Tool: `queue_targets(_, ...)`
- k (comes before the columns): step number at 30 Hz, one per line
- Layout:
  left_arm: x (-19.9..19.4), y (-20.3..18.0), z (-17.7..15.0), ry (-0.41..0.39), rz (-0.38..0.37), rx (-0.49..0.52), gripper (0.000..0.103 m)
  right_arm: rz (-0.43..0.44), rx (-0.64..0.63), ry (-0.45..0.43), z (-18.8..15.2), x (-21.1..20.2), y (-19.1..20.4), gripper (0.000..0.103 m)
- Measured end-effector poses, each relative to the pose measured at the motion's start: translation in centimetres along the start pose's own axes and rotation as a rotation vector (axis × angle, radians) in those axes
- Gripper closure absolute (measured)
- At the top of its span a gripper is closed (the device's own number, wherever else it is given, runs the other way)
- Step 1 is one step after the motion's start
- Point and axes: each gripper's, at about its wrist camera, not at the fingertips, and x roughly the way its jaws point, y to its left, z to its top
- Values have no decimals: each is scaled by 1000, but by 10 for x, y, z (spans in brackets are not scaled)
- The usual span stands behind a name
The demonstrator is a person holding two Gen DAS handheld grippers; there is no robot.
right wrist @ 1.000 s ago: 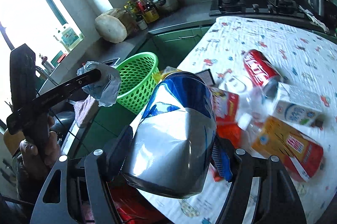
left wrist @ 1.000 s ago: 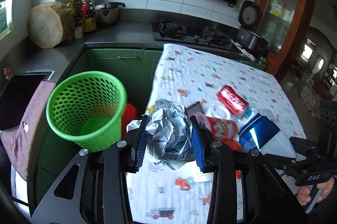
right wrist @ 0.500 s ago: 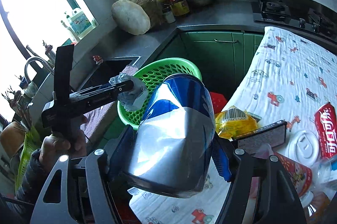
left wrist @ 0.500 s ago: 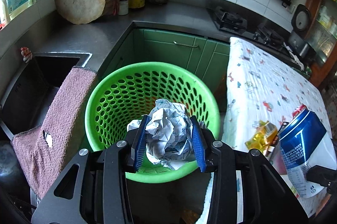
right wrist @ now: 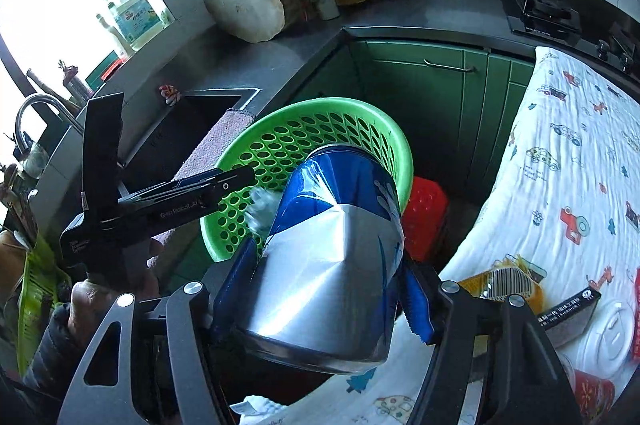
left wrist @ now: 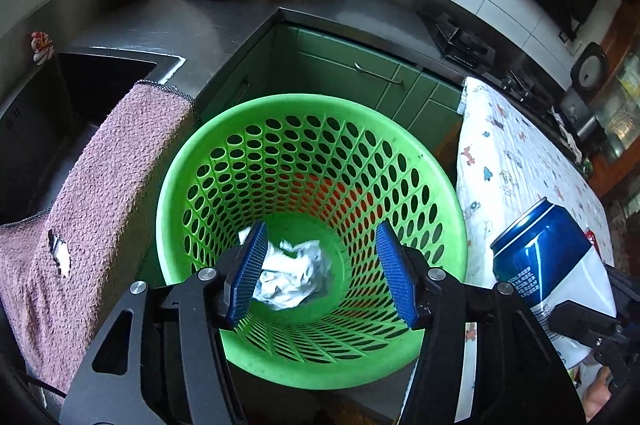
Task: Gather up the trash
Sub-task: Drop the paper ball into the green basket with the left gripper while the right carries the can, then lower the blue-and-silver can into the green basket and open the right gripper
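In the left wrist view, the left gripper (left wrist: 322, 271) hangs over the round green perforated plastic basket (left wrist: 436, 181). Its jaws have just been opening and now stand wide apart with nothing between them. The crumpled white paper ball (left wrist: 294, 277) lies loose on the basket floor, below the blue ribbed pads (left wrist: 250, 271). A pinkish-brown towel (left wrist: 96, 209) drapes over the edge of the dark sink (left wrist: 36, 121) beside the basket. At the right edge, the dented blue and silver drink can (left wrist: 554, 253) shows in front of the white patterned tablecloth (left wrist: 516, 153).

In the right wrist view, the right gripper (right wrist: 324, 289) is clamped on that can (right wrist: 332, 265); its jaws have just been closing further, and the pads press into the creased sides. The can sits in front of the basket (right wrist: 304, 129), with its blue end over the near rim. A hand (right wrist: 86, 299) holds the left gripper (right wrist: 236, 185) above the basket.
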Motion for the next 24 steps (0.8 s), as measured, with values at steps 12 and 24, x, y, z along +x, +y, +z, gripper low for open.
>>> queue_targets(12,1,25,-4,-7,21,-11,41,18,-6,82,15,62,4,51)
queue_targets(24,-12,36,-20,-17,47,-16,40,-17,-100,96,35,98,23,57)
